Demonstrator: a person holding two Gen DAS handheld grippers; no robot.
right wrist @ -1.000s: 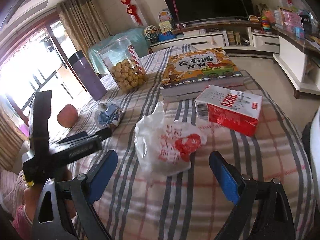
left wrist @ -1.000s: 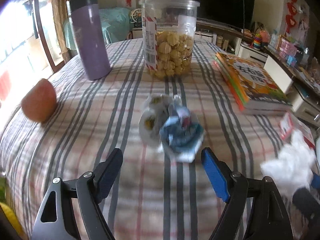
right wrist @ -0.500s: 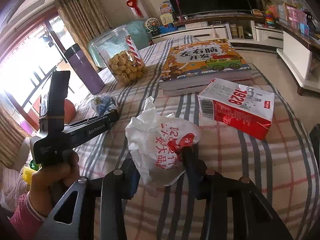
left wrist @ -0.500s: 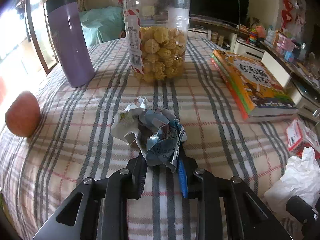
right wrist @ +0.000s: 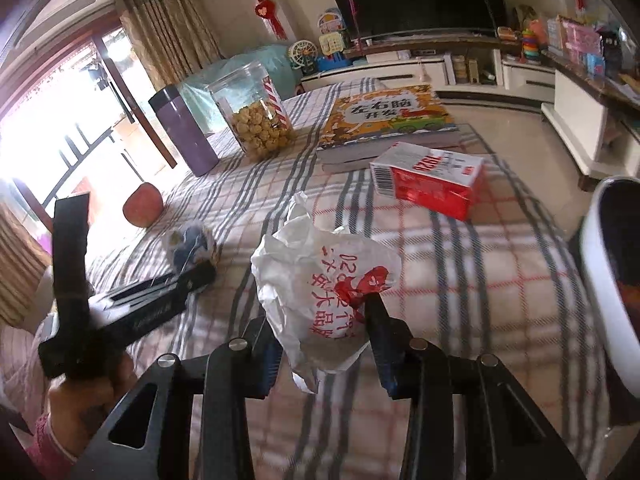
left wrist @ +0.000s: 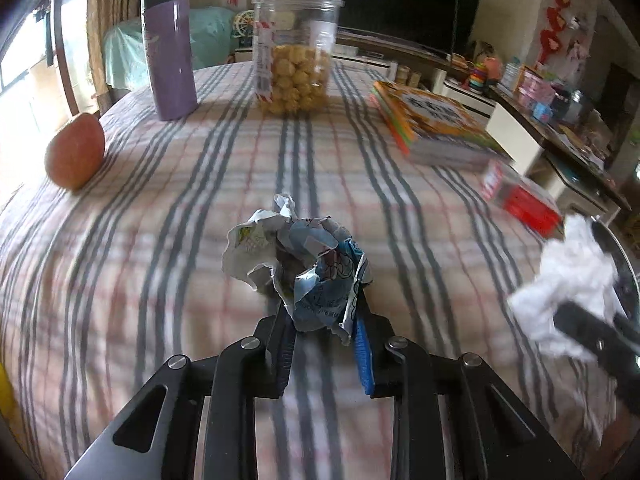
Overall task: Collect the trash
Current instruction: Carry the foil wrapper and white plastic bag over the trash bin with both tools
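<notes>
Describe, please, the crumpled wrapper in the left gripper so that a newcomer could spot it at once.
Start at the table with the striped checked cloth; near its front edge the left gripper is shut on the crumpled wrapper. It is a tight ball of blue and white printed paper. The white plastic bag in the right gripper is larger, smoother and carries red print.

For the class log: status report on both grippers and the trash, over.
Left gripper shut on crumpled blue-and-white paper wrapper. Right gripper shut on white plastic bag with red print. Nothing blocking either.
</notes>
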